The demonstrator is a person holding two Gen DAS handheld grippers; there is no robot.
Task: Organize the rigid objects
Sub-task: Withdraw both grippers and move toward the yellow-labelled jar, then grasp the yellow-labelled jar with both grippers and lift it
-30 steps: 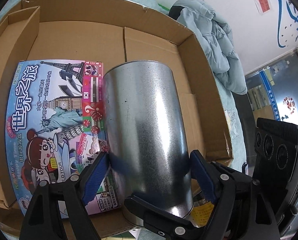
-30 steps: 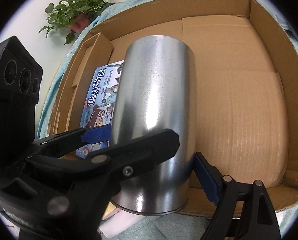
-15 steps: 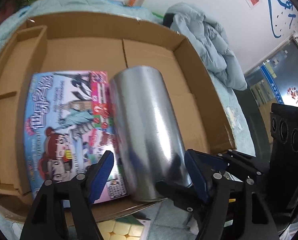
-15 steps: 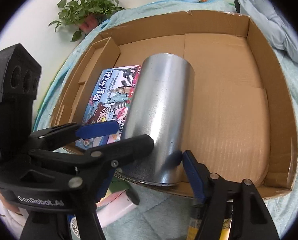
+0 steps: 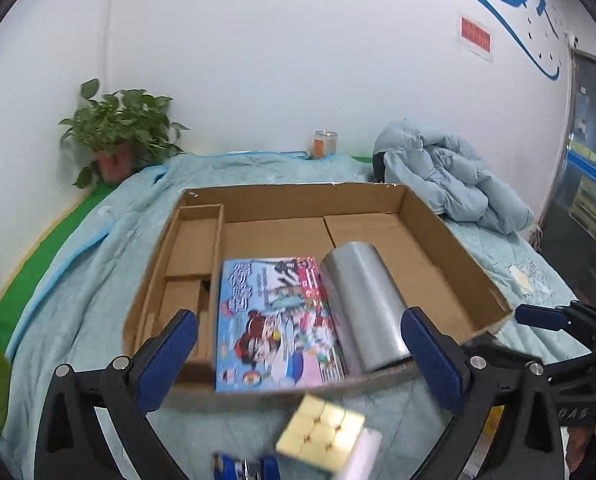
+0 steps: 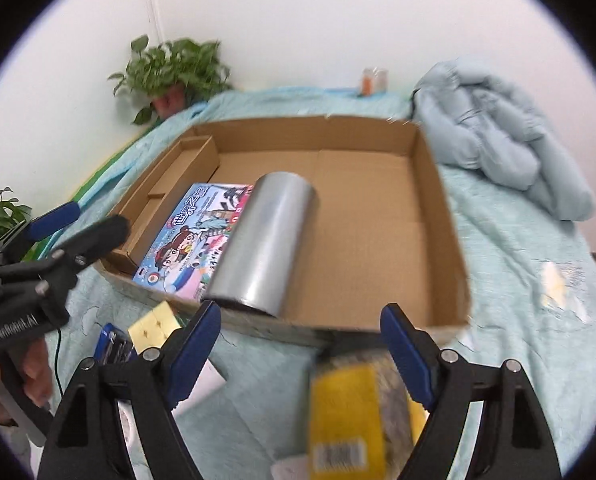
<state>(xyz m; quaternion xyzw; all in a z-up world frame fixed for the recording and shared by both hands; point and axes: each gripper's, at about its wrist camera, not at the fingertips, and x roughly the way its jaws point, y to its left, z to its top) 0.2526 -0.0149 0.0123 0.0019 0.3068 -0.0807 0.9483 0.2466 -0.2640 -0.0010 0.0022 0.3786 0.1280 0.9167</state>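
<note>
A silver metal cylinder [image 5: 361, 308] [image 6: 266, 248] lies on its side inside an open cardboard box [image 5: 298, 194] [image 6: 305, 132]. A colourful board game box [image 5: 270, 320] [image 6: 190, 236] lies flat against its left side. My left gripper [image 5: 298, 328] hangs above the box's near edge, jaws opening, with nothing between them. My right gripper [image 6: 301, 314] is also back from the box, jaws opening and empty. A yellow puzzle cube [image 5: 321, 428] [image 6: 154, 326] sits on the bed cover in front of the box.
A yellow packet [image 6: 345, 408] and a small blue item [image 6: 112, 344] lie in front of the box. A pale blue jacket [image 5: 449, 176] is heaped at the back right. A potted plant [image 5: 118, 136] and a jar [image 5: 325, 144] stand by the wall.
Both grippers have let go of the cylinder and drawn back and up from the box. The cylinder now lies in the box beside the game box.
</note>
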